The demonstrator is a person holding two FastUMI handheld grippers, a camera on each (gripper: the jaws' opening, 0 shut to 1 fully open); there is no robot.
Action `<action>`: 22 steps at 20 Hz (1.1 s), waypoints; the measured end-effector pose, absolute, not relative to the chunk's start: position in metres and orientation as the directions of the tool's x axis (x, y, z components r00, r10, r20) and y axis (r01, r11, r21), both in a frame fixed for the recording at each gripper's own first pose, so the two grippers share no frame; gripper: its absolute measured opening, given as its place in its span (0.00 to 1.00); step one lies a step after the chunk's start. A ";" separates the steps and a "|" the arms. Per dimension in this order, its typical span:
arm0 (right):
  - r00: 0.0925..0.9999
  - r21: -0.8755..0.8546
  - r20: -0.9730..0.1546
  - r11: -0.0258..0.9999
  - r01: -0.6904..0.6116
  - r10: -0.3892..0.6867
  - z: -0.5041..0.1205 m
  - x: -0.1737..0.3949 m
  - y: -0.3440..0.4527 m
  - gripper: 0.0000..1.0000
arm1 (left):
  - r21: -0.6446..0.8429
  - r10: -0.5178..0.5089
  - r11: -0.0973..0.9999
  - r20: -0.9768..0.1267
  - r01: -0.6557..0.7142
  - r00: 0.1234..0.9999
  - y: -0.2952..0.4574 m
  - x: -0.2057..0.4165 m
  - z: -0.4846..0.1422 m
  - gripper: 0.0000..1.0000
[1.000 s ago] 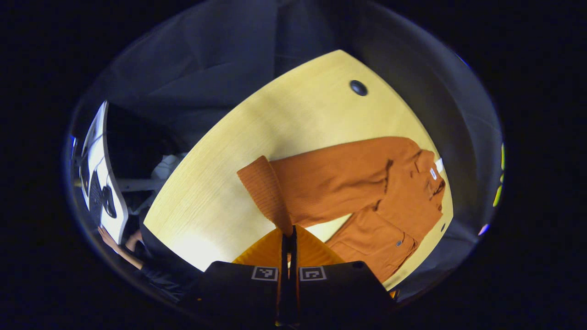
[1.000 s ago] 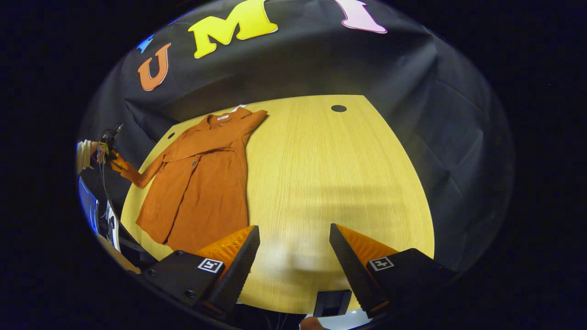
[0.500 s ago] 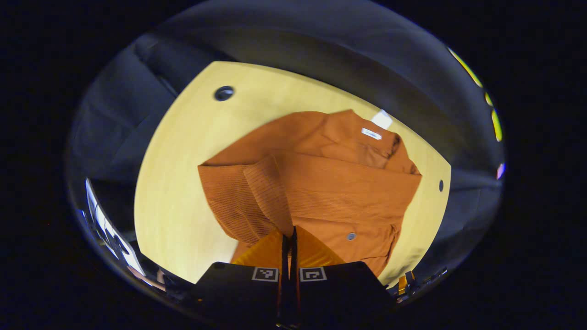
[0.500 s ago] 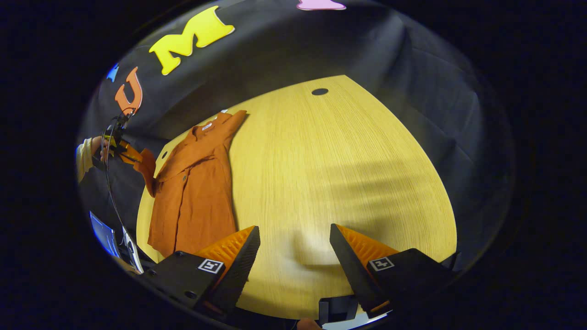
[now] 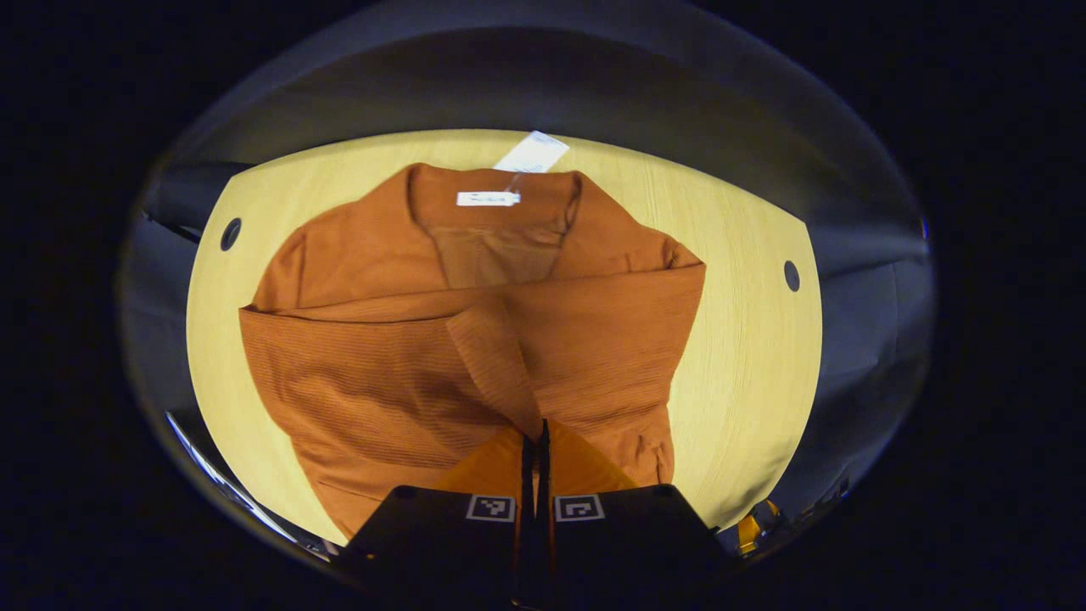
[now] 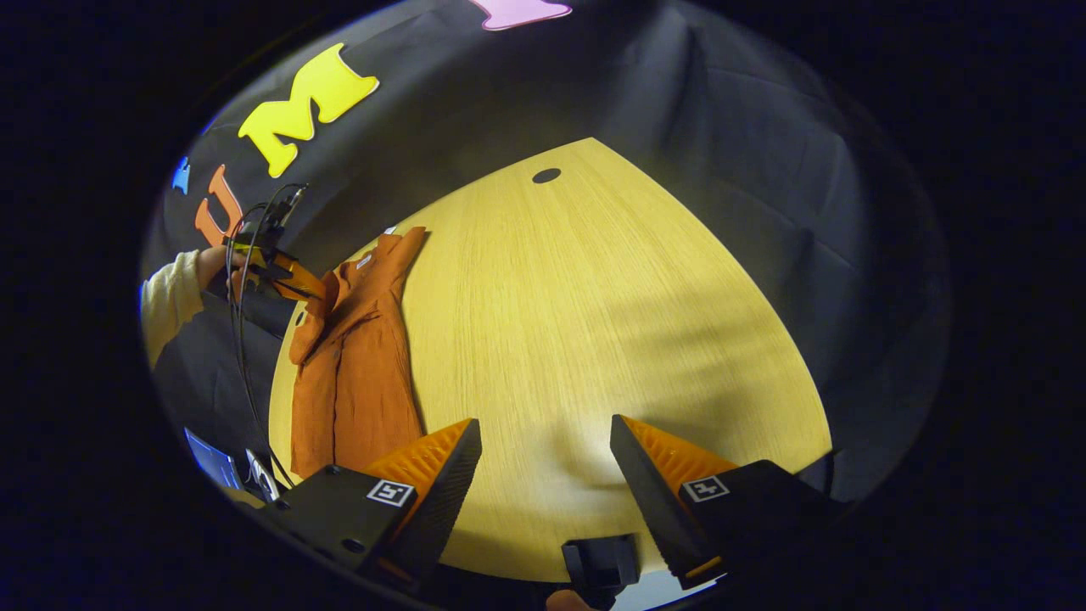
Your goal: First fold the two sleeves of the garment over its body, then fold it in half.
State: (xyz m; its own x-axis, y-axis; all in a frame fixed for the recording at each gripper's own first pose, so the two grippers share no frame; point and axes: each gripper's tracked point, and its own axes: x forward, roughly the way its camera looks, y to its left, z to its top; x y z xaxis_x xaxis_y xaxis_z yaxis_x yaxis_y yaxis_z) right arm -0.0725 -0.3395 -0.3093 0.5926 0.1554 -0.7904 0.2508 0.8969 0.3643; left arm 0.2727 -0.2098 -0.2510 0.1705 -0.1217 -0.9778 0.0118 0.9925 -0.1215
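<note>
While the rust-orange ribbed button-front garment [image 5: 475,339] lies spread on the pale yellow wood-grain worktop [image 5: 747,356], the left gripper [image 5: 533,441] has its jaws pressed together on the ribbed cuff of one sleeve [image 5: 492,356] — the cuff rises from the pinch and the sleeve runs across the chest, just below the collar. In the left gripper view the collar points to the far edge, with a small white label [image 5: 487,198] inside it and a white paper tag [image 5: 531,153] lying on the wood just beyond. Two dark round holes [image 5: 230,233] sit in the worktop, one on either side of the garment.

In the right gripper view the right gripper [image 6: 543,450] hangs over bare wood well apart from the garment [image 6: 352,373], its jaws spread wide with nothing between them. Far off at the left of that view, a hand [image 6: 212,265] in a cream sleeve holds the left gripper [image 6: 293,276] above the garment's upper part, dark cables looping down from it — the orange cloth reaches up to its tip.
</note>
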 end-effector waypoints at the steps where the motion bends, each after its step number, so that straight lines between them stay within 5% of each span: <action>1: 0.592 0.361 -0.793 0.896 0.260 0.148 -0.308 -0.081 -0.343 0.99 | -0.115 -0.117 0.993 -0.979 0.021 0.167 -0.221 0.280 -0.255 0.03; 4: 0.587 0.349 -0.802 0.885 0.308 0.112 -0.307 -0.108 -0.358 0.98 | -0.082 -0.088 0.996 -0.979 0.039 0.185 -0.247 0.309 -0.261 0.03; 5: 0.582 0.345 -0.807 0.879 0.328 0.099 -0.307 -0.117 -0.364 0.94 | -0.069 -0.075 0.997 -0.979 0.041 0.192 -0.242 0.264 -0.288 0.06; 6: 0.582 0.344 -0.808 0.874 0.343 0.090 -0.306 -0.124 -0.368 0.94 | -0.052 -0.058 0.998 -0.978 0.038 0.201 -0.251 0.304 -0.265 0.09; 10: 0.583 0.332 -0.811 0.864 0.379 0.056 -0.303 -0.147 -0.378 0.94 | -0.103 -0.109 0.994 -0.971 0.040 0.212 -0.269 0.299 -0.264 0.38; 13: 0.584 0.344 -0.810 0.853 0.392 0.058 -0.298 -0.157 -0.387 0.98 | -0.122 -0.125 0.992 -0.965 0.026 0.230 -0.274 0.292 -0.253 1.00; 14: 0.583 0.344 -0.810 0.856 0.385 0.064 -0.297 -0.157 -0.386 0.98 | -0.139 -0.140 0.990 -0.961 0.022 0.238 -0.275 0.288 -0.248 0.94; 22: 0.582 0.335 -0.791 0.930 0.154 0.189 -0.283 -0.123 -0.348 0.94 | -0.197 -0.180 0.980 -0.910 -0.007 0.375 -0.227 0.234 -0.214 0.99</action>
